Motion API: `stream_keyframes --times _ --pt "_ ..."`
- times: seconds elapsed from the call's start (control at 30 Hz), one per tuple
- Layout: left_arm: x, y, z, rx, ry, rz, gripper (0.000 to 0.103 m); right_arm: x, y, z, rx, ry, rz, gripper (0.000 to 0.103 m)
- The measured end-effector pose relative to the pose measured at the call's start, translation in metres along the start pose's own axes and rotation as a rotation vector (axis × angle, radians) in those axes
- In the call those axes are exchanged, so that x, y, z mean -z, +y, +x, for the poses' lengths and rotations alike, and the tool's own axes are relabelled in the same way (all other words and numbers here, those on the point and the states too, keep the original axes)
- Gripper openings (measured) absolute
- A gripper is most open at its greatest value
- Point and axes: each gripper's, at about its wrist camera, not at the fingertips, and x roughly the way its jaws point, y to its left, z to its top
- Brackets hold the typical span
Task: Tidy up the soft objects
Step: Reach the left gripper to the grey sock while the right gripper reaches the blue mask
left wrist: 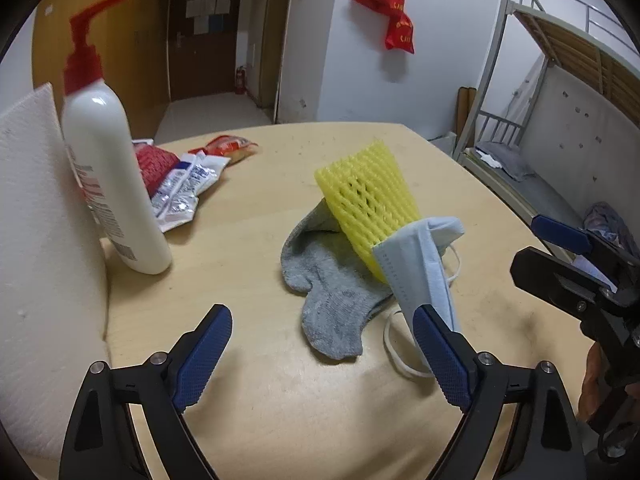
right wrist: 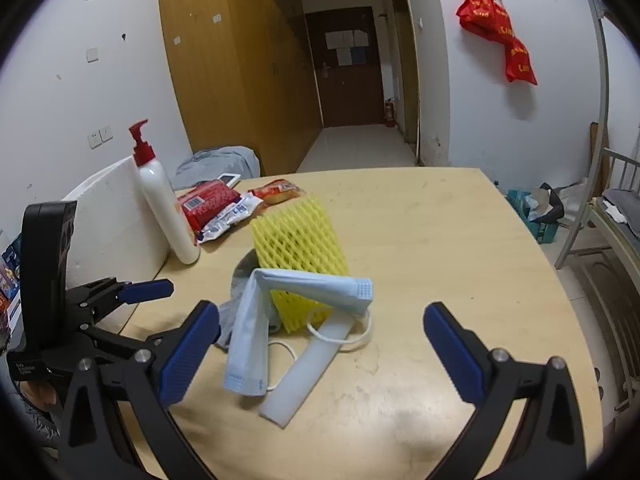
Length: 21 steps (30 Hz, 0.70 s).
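A grey sock [left wrist: 328, 280] lies on the wooden table [left wrist: 260, 240]. A yellow foam net sleeve [left wrist: 368, 200] leans on it, and a folded light-blue face mask [left wrist: 420, 268] is draped over the sleeve. In the right wrist view the sleeve [right wrist: 298, 240], the mask [right wrist: 256, 320], a bit of the sock [right wrist: 228, 320] and a white foam strip [right wrist: 308, 364] lie in one pile. My left gripper [left wrist: 322, 354] is open and empty just in front of the sock. My right gripper [right wrist: 318, 354] is open and empty, straddling the near end of the pile.
A white pump bottle with a red cap [left wrist: 108, 168] stands at the left beside a white foam board [left wrist: 36, 240]. Snack packets [left wrist: 180, 184] lie behind it. The table's right edge drops off toward a bunk bed [left wrist: 540, 120].
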Motion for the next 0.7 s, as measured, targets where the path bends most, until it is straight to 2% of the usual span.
stream_keyframes --times 0.07,0.2,0.33,0.63,0.7 --pt "0.001 0.001 0.006 0.012 0.02 -0.005 0.085 -0.001 -0.004 0.005 -0.007 0.017 0.006 0.103" --pt "0.001 0.004 0.016 0.034 0.046 -0.016 0.08 -0.003 -0.014 0.013 -0.034 0.035 0.032 0.103" --pt "0.001 0.004 0.022 0.039 0.058 -0.014 0.07 -0.004 -0.014 0.02 -0.055 0.055 0.033 0.103" --pt "0.004 -0.001 0.027 0.059 0.075 0.016 0.04 -0.005 -0.001 0.036 -0.092 0.118 -0.019 0.103" --pt "0.005 -0.001 0.025 0.056 0.068 0.022 0.037 -0.005 0.001 0.039 -0.09 0.125 -0.024 0.103"
